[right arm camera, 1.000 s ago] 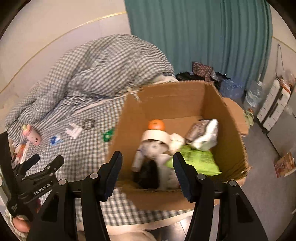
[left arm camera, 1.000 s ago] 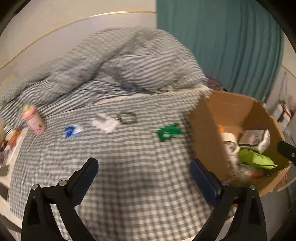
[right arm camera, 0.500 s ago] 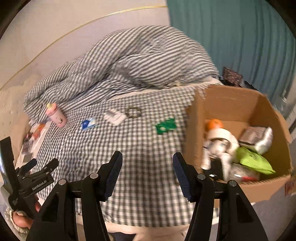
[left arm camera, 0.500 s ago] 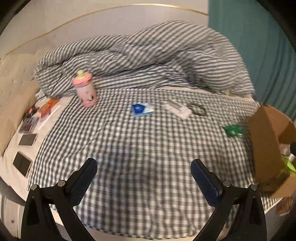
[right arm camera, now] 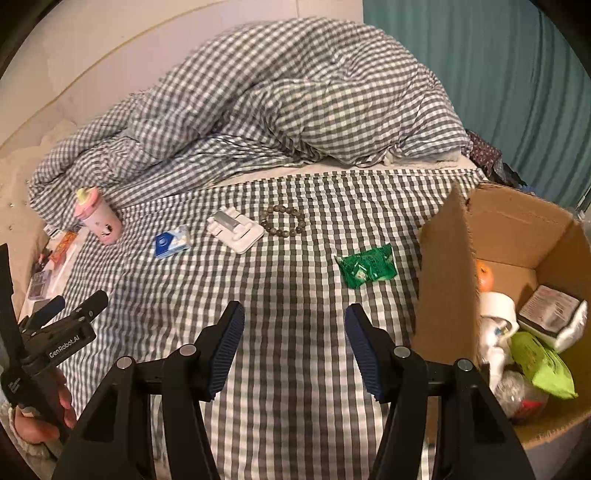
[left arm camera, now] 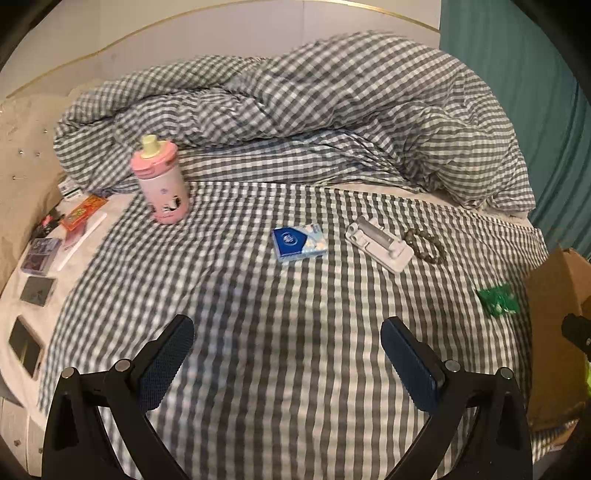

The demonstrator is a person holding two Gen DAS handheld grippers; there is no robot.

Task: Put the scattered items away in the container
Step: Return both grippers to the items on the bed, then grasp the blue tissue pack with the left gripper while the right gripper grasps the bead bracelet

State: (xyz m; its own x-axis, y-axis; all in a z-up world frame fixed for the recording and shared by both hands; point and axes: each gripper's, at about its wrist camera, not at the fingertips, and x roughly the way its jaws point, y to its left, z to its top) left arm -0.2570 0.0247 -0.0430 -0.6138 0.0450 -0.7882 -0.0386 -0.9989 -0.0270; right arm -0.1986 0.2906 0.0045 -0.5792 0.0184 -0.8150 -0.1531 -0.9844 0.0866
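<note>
Five items lie loose left of the cardboard box [right arm camera: 443, 266]; the green snack packet [right arm camera: 366, 266] is nearest it. Both right gripper [right arm camera: 294, 345] and left gripper [left arm camera: 286, 363] are spread, empty. Best: right descends flat, pinches packet across its width.

I see a bed under a grey-and-white gingham sheet [left arm camera: 295, 350], its matching rumpled duvet [right arm camera: 295, 110] against a pale wall [left arm camera: 258, 29], teal pleated curtains [right arm camera: 498, 74] beside.
</note>
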